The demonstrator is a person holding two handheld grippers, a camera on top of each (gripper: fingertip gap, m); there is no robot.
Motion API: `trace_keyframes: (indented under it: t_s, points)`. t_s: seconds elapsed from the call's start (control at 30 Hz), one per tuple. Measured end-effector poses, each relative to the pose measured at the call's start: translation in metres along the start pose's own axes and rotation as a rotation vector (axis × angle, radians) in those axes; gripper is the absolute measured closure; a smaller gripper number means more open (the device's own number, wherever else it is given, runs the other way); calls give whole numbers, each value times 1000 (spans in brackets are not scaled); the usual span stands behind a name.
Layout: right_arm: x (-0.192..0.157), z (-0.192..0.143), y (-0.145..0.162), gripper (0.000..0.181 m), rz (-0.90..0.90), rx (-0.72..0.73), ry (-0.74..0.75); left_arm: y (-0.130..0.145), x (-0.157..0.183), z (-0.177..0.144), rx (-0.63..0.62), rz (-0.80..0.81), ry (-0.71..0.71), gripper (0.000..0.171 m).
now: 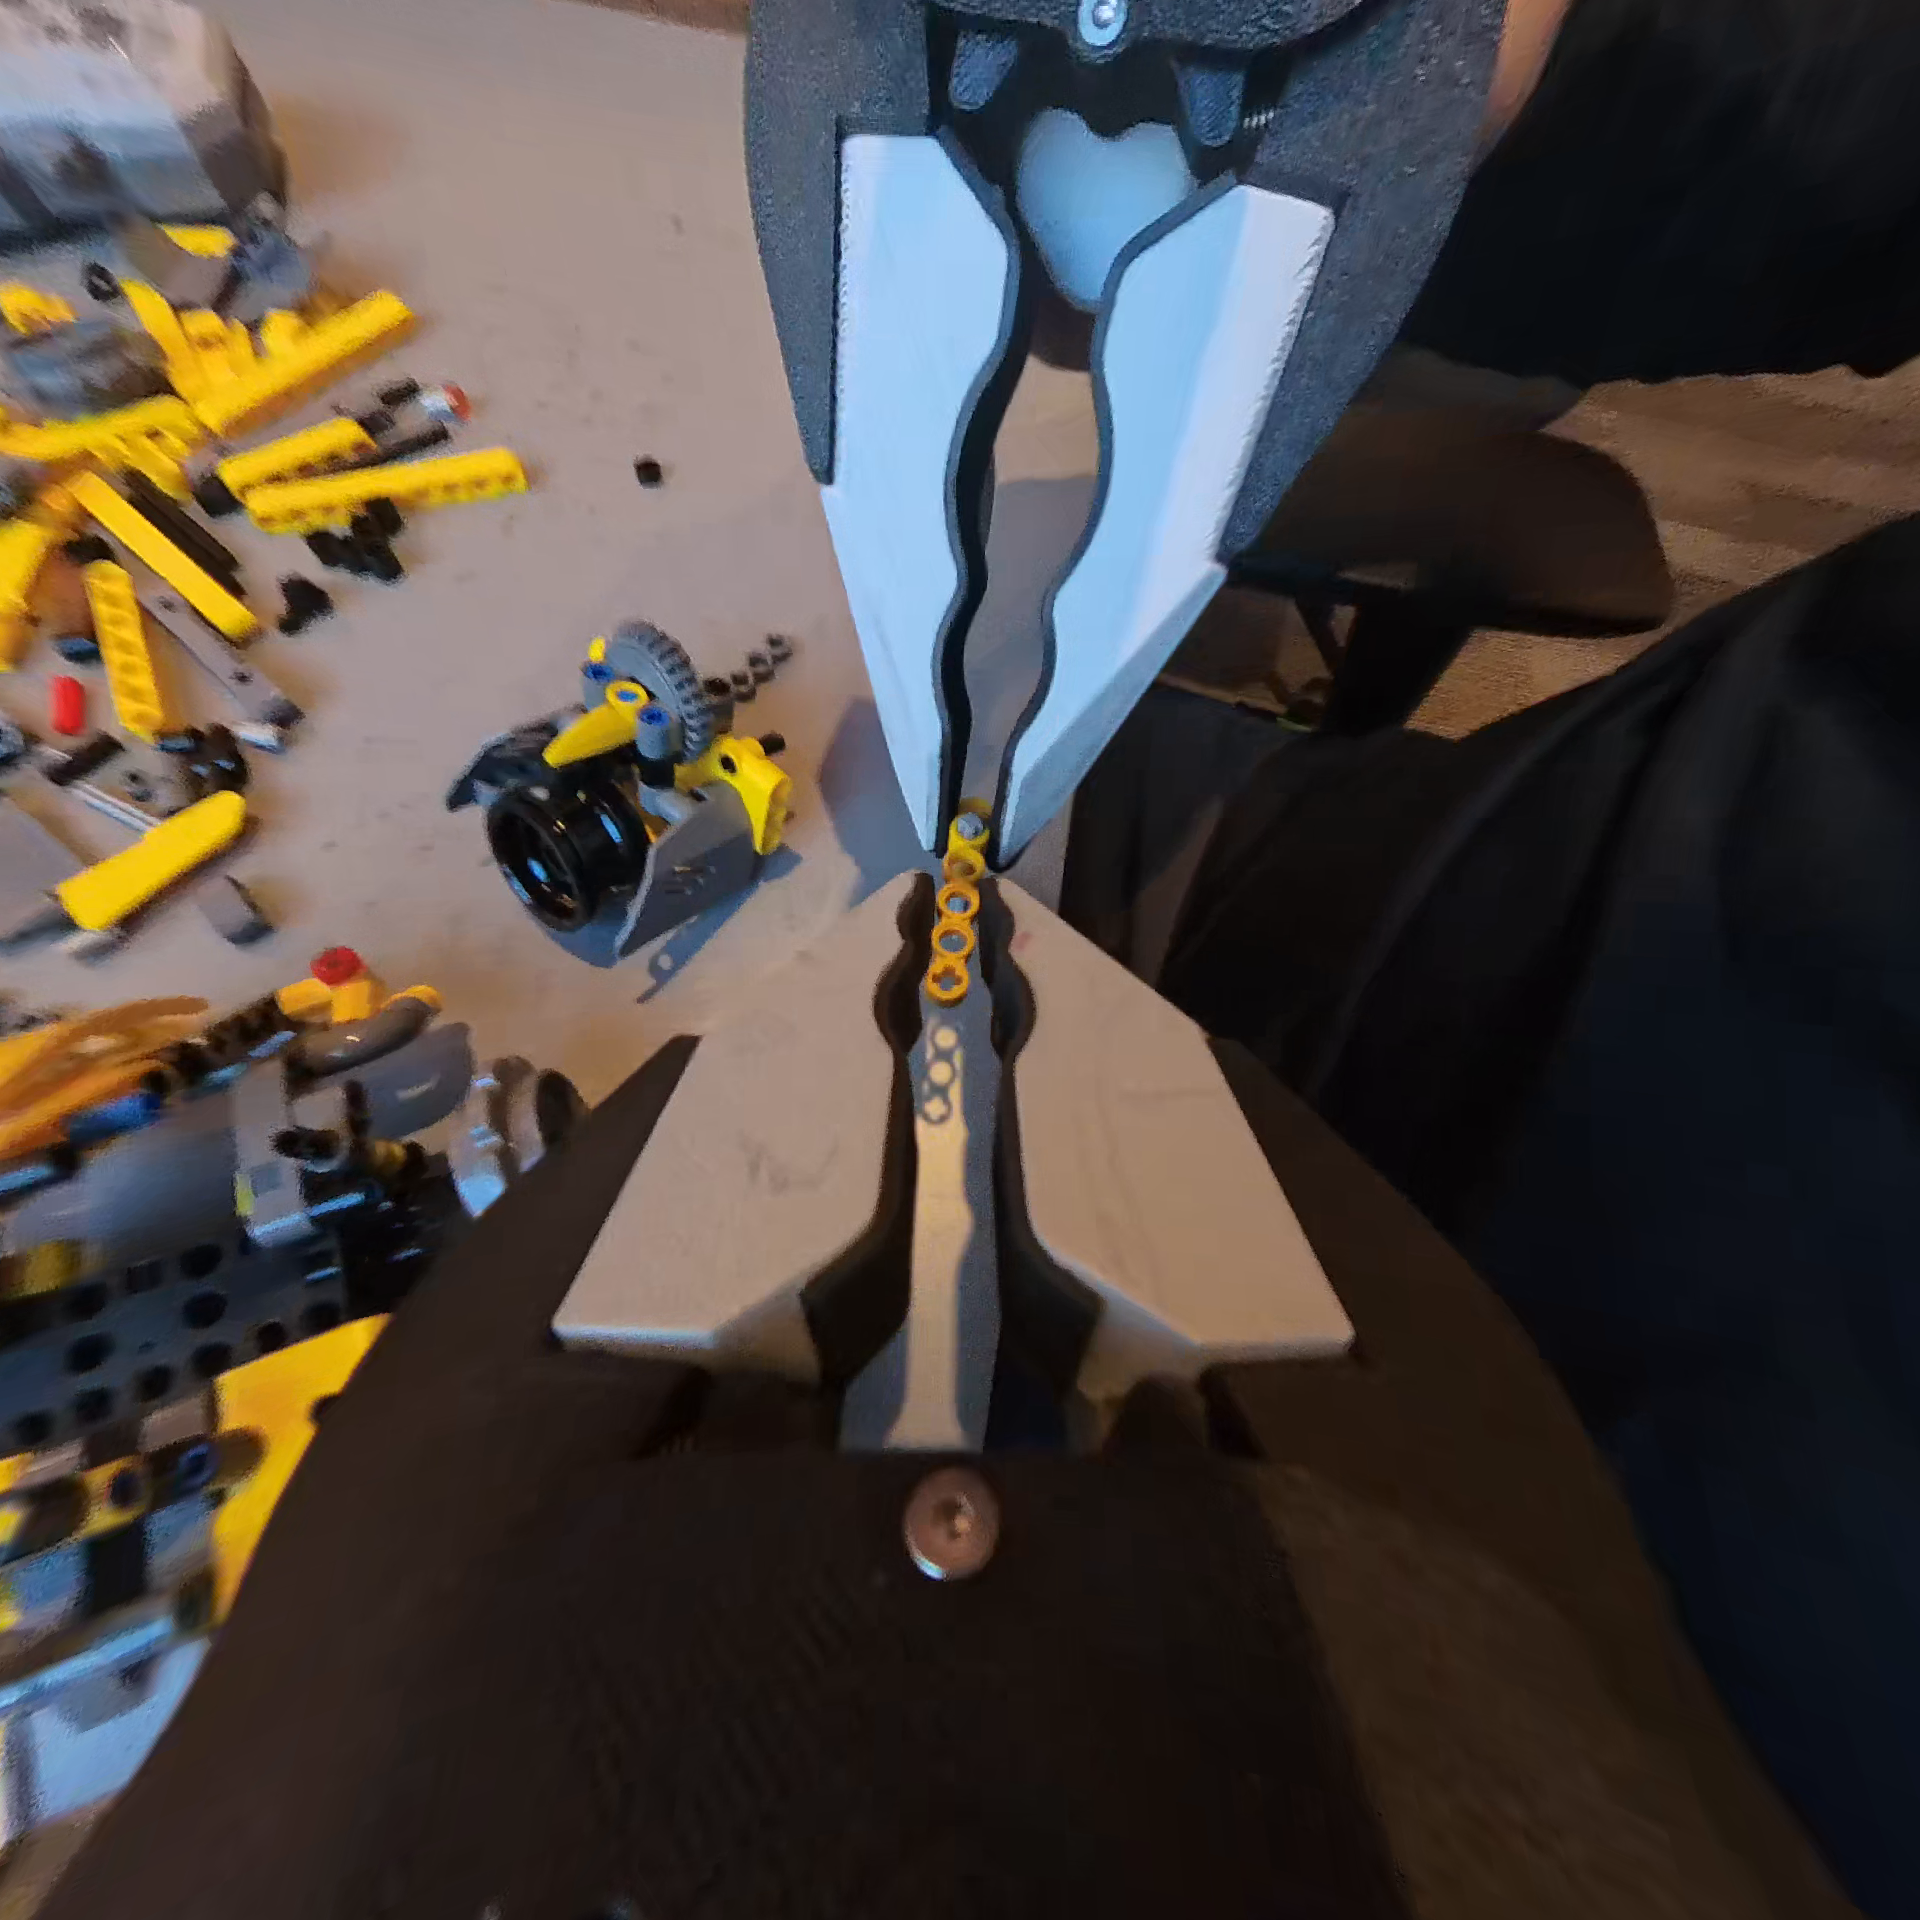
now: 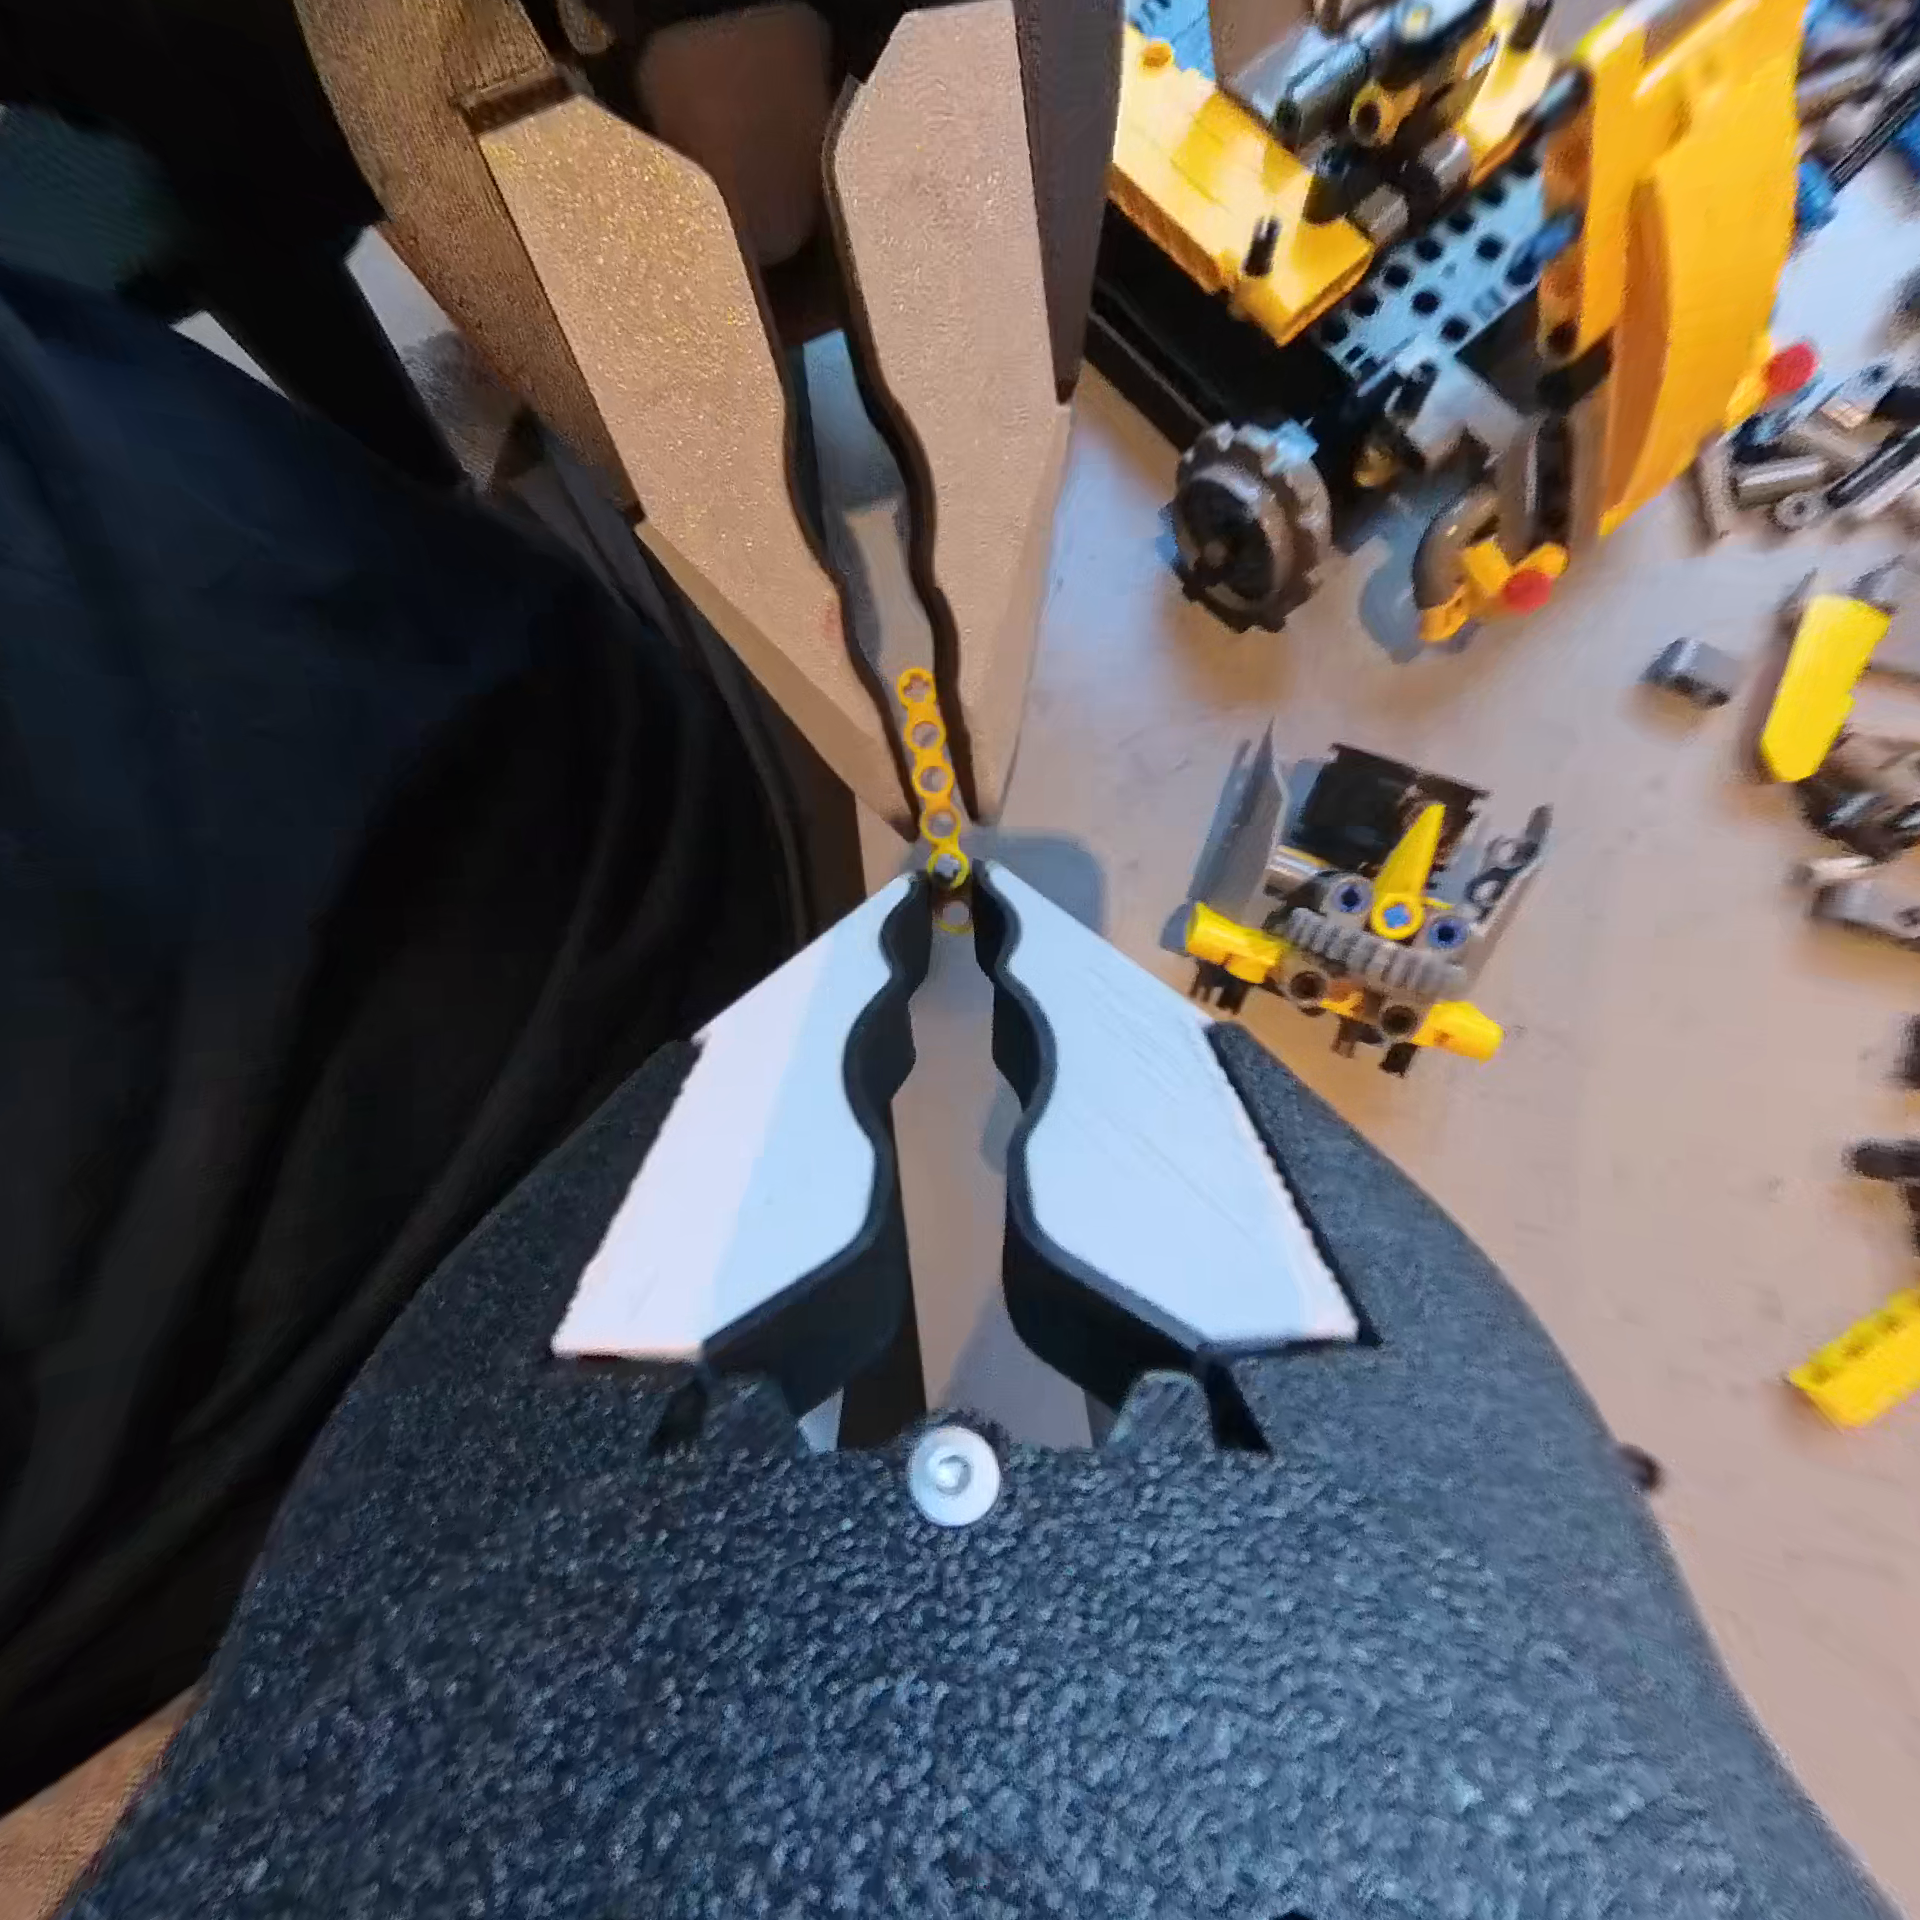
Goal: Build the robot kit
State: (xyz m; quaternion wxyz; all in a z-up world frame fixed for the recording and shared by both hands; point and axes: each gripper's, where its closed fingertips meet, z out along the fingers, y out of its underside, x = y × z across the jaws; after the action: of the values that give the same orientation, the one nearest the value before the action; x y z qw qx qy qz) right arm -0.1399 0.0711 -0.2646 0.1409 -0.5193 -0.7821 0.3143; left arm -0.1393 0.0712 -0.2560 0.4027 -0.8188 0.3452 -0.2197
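On the far left of my left wrist view lies a blurred heap of loose yellow and black plastic building beams (image 1: 260, 457) on the pale tan tabletop (image 1: 582, 260). Near the left edge sits a large, partly built yellow, grey and black toy vehicle (image 1: 208, 1174), well apart from my fingers. Between that heap and my jaws stands a small grey and yellow sub-assembly with a grey gear and a black wheel hub (image 1: 634, 779), resting on the table just left of my fingertips.

My left gripper (image 1: 951, 940), with its pale fingers in a dark frame, is narrowed onto a thin yellow plastic beam with a row of round holes (image 1: 954, 935). The beam runs lengthwise along the gap between my jaws, its near end pinched at my tips. Its far end runs into my right gripper (image 1: 971, 836), which comes in from the far side with its white fingers pointing toward me, tip to tip with my left. Those jaws are also drawn in tight, clamping the beam's last hole, where a small grey pin (image 1: 969, 826) sits.

From my right wrist view the same yellow beam (image 2: 928, 769) stretches away from my right gripper (image 2: 951, 883) into my left gripper (image 2: 940, 821). To the right of them the gear sub-assembly (image 2: 1361, 925) stands on the table, with the large toy vehicle (image 2: 1455, 260) farther off at the far right
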Motion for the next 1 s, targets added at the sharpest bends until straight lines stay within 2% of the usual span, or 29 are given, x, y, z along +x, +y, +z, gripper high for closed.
trace_keyframes:
  t_s: [0.1,0.13,0.2,0.27,0.33,0.43,0.63,0.77,0.93,1.0]
  points:
    - [1,-13,-10,174,-92,-64,76,-12,0,-8,19,58,-43,166]
    - [2,-13,-9,174,-116,-94,92,-9,0,-6,6,71,-52,167]
    - [5,9,8,174,-131,-168,94,19,-3,11,-97,71,-63,165]
    - [10,24,18,170,-113,-173,93,17,-5,16,-30,37,-80,166]
    - [12,9,4,174,-96,-106,100,3,-10,2,16,30,-93,167]
    - [11,-8,-9,174,-70,-61,67,-11,-9,-7,69,-31,-38,166]
    - [5,-18,-10,174,55,-67,-72,-18,-5,-7,154,-251,113,166]
    - [3,4,12,173,0,-169,-31,10,1,13,68,-192,48,166]
    - [5,-7,-3,173,-51,-135,33,-7,-3,-2,120,-113,-25,167]
    - [4,-9,-4,174,-90,-165,57,-5,0,-2,96,-85,-24,167]
